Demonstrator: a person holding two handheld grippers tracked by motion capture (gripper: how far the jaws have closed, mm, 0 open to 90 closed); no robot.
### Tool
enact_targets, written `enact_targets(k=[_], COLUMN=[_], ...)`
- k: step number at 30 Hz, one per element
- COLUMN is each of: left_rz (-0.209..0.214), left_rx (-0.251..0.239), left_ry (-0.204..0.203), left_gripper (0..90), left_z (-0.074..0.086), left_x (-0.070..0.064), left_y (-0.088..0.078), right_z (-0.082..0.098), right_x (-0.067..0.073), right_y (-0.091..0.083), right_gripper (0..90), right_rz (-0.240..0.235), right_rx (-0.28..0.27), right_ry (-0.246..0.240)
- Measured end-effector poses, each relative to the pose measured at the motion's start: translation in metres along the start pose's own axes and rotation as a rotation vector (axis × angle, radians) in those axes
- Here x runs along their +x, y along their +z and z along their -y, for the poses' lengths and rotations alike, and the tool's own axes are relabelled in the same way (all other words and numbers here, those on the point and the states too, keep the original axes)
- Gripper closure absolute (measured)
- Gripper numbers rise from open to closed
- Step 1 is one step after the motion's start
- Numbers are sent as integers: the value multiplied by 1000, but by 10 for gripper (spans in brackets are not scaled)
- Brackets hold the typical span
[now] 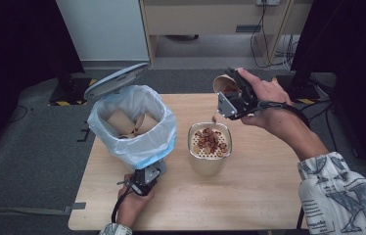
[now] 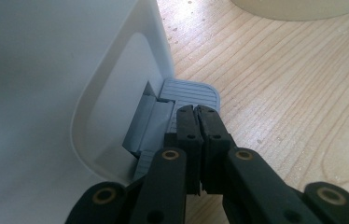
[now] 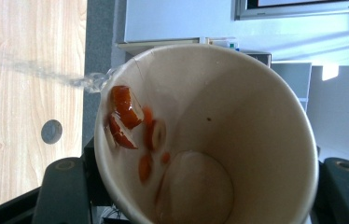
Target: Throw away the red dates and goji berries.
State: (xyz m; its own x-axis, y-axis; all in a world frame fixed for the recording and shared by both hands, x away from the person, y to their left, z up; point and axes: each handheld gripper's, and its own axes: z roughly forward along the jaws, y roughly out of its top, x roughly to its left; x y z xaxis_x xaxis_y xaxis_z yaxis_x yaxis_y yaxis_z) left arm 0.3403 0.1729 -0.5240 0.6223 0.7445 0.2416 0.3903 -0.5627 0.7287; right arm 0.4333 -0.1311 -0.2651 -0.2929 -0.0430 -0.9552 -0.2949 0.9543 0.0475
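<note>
The paper cup [image 1: 225, 84] sits tipped on its side in the right gripper [image 1: 233, 95], jaws clamped on its walls, mouth aimed down-left at the strainer pot [image 1: 209, 152] just below, so water and red fruit slices [image 3: 125, 116] run toward its lip. The left gripper [image 2: 199, 122], jaws pressed together, bears on the bin's pedal [image 2: 192, 92], nearer the bin [image 1: 132, 125] than the cup.

Left gripper [image 2: 198, 112]: jaws closed together, tips on grey pedal [image 2: 189, 91] of white bin [image 2: 46, 84], seemingly pressing; wooden table [image 2: 280, 93] beneath.
</note>
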Motion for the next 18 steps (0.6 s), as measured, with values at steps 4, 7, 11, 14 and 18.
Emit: enact_targets(k=[4, 7, 11, 14, 18], left_rz=[1, 1, 0, 0, 0], left_rx=[-2, 0, 0, 0, 0], left_ry=[-1, 0, 1, 0, 1], left_gripper=[875, 875, 875, 875, 875], left_z=[0, 0, 0, 0, 0], left_x=[0, 0, 0, 0, 0], left_y=[0, 0, 0, 0, 0], right_z=[0, -1, -2, -4, -5], right_x=[-1, 0, 0, 0, -2], right_y=[0, 0, 0, 0, 0], right_gripper=[329, 329, 329, 329, 329], right_rz=[0, 0, -2, -1, 0], right_rx=[1, 1, 4, -2, 1], right_ry=[-1, -10, -17, -22, -34])
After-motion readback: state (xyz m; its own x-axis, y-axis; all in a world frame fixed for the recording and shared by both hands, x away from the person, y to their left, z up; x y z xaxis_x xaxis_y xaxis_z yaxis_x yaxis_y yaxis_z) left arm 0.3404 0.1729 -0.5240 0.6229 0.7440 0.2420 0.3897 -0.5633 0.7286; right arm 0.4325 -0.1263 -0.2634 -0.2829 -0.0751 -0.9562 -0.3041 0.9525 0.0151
